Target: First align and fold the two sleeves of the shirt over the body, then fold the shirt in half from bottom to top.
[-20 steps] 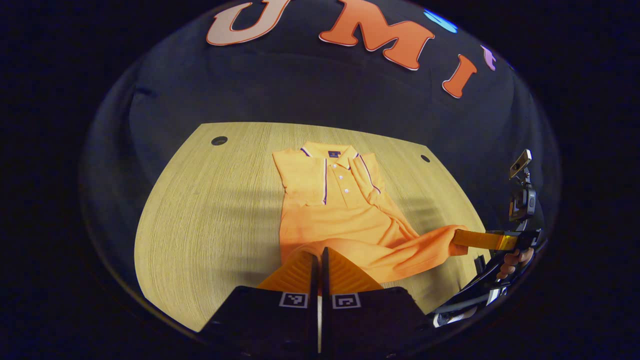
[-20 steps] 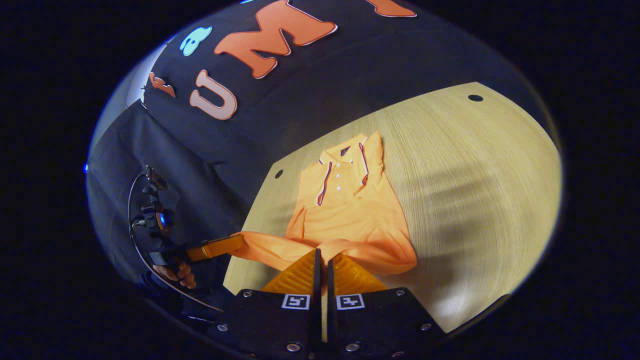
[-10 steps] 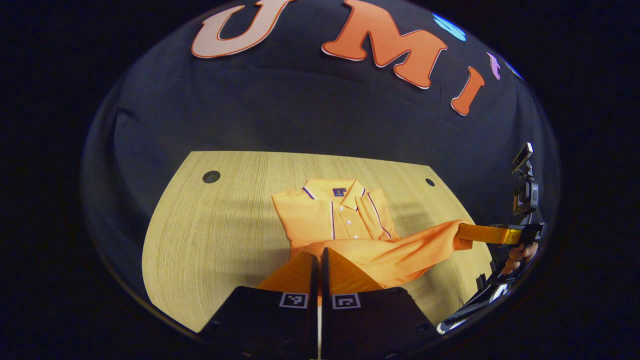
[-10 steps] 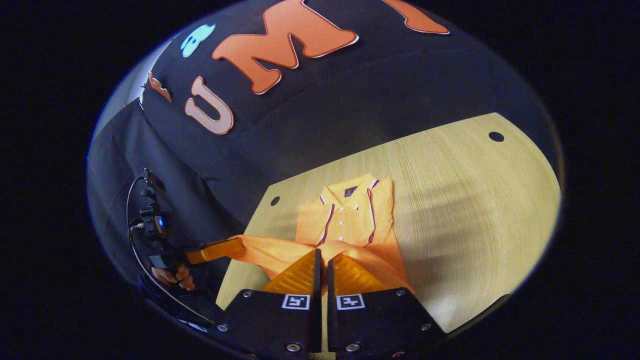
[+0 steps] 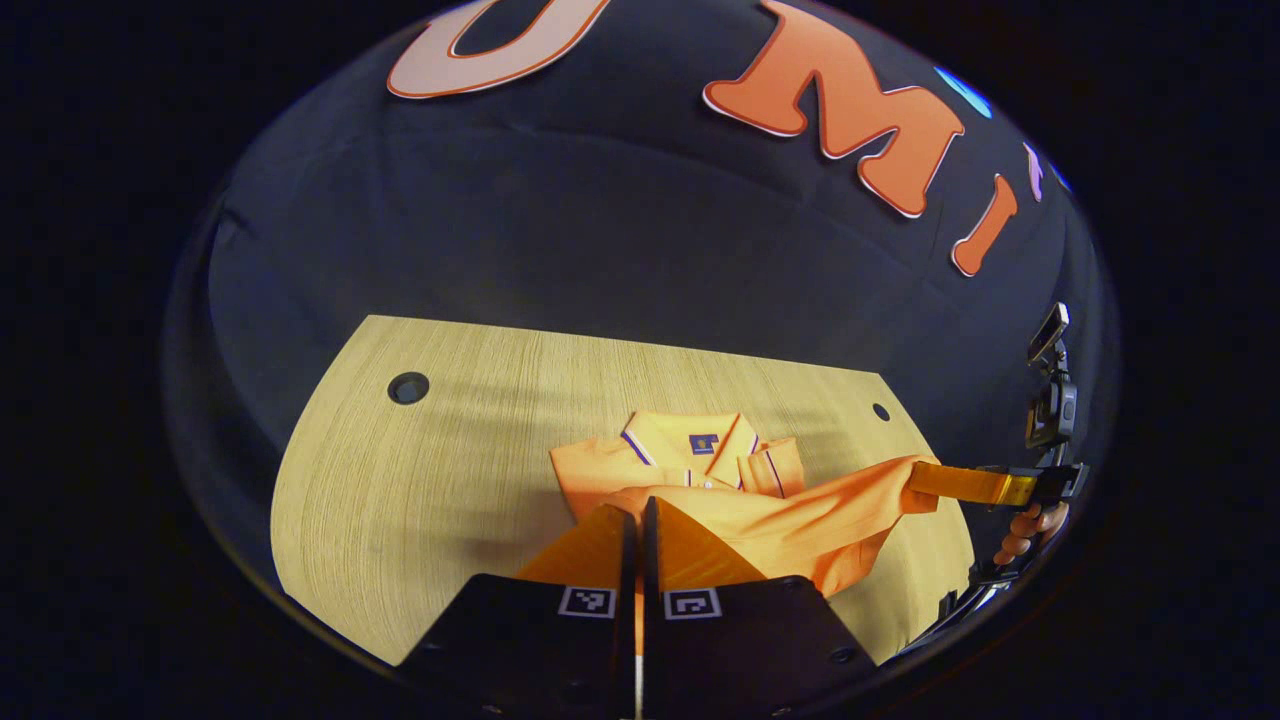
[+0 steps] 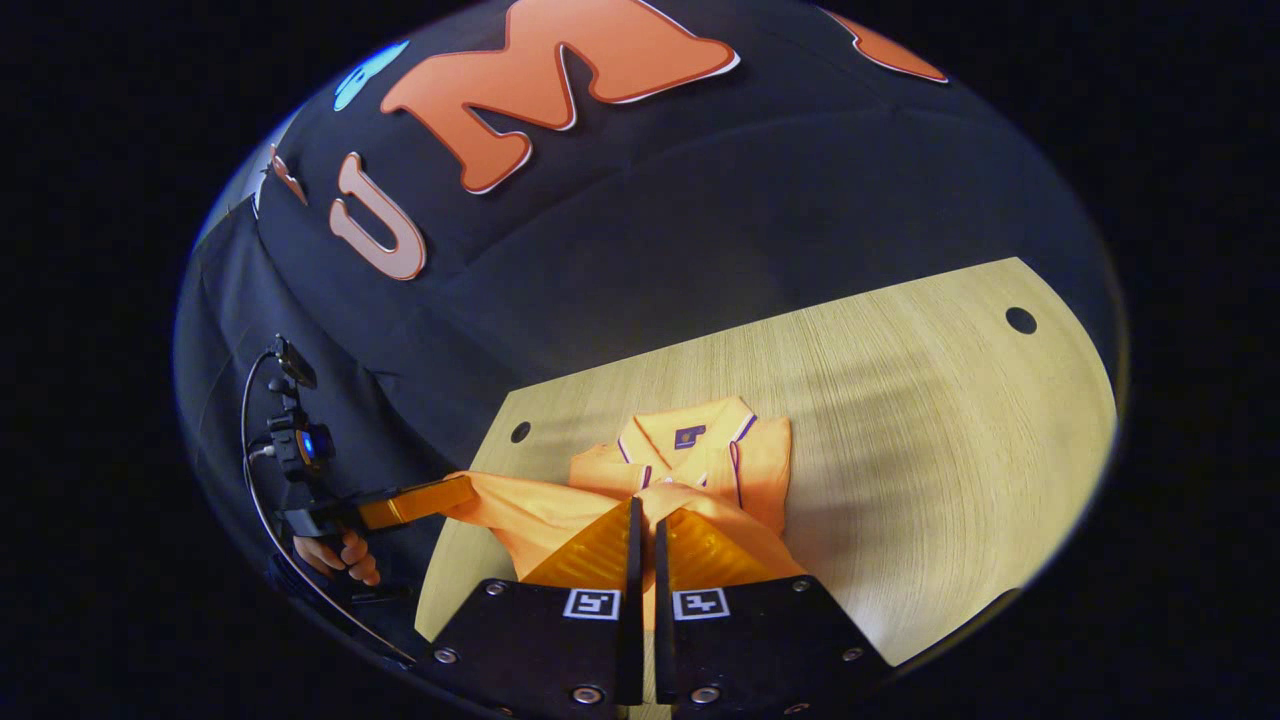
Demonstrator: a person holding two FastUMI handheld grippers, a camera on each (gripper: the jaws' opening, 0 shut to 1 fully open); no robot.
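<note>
On the wooden table, your left gripper and right gripper each clamp the shirt hem, lifted toward the collar at 12 o'clock.

One orange shirt, two hand-held grippers — left hand-held gripper and right hand-held gripper — one wooden counter with two round holes, and one hand on each handle.
</note>
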